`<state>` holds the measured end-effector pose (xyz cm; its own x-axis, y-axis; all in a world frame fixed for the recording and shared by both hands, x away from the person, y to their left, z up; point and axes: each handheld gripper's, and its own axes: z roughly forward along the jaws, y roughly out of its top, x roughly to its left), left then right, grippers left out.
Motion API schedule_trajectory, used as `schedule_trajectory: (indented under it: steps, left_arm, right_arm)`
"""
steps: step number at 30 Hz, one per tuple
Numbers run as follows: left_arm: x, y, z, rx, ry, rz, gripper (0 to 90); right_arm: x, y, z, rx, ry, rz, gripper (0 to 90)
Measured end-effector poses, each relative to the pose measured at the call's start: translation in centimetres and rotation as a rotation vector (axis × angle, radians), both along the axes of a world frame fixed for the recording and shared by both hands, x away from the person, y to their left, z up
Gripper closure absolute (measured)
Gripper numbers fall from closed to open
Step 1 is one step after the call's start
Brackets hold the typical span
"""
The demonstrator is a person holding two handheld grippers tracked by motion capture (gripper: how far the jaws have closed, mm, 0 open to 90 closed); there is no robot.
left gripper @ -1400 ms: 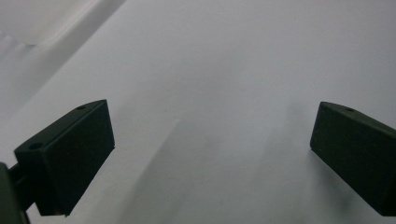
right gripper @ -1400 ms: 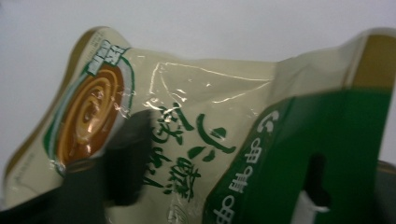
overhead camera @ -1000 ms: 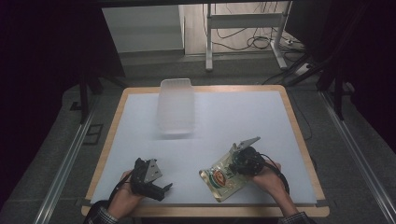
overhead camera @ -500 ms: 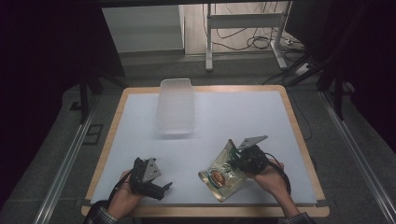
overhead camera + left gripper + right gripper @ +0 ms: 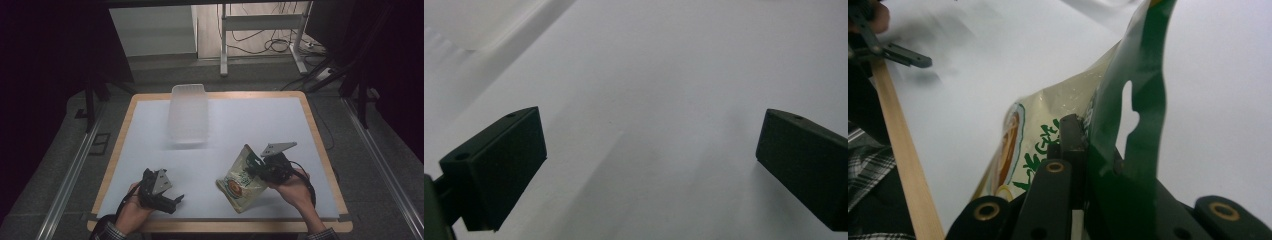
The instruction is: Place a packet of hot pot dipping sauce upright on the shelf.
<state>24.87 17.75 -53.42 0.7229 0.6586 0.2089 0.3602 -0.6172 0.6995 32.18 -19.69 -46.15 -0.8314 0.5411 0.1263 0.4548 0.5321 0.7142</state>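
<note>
At the near right of the table [image 5: 320,150], the right gripper [image 5: 260,169] pinches only the green top edge of the snack packet [image 5: 240,182], so the thin film may slip out or tear, while the left gripper [image 5: 170,201] rests spread and empty

Black two-jaw left gripper [image 5: 176,200] and right gripper [image 5: 253,170], grey three-cornered plates, plaid cuffs.

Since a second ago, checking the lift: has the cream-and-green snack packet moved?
Yes. The cream-and-green snack packet tipped up off the white table, toward the clear plastic bin.
</note>
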Motion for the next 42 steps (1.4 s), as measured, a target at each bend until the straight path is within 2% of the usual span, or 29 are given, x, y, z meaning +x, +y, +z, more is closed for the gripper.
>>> schedule_trajectory:
  steps: [11,19,31,42]
  left_arm:
    - [0.0,0.0,0.0,0.010,-0.005,0.002,0.0]
    - [0.0,0.1,0.1,0.006,-0.007,0.005,0.0]
    - [0.0,0.1,0.1,0.003,-0.010,0.007,0.0]
    - [0.0,0.3,0.3,-0.041,0.004,0.014,0.0]
  right_arm:
    - [-0.3,0.1,2.5,0.043,-0.048,0.021,89.3]
    - [-0.2,0.5,4.3,0.029,-0.098,0.033,89.3]
    - [1.1,0.4,5.7,0.015,-0.125,0.017,89.3]
    - [3.0,1.0,7.0,0.019,-0.149,0.022,89.3]
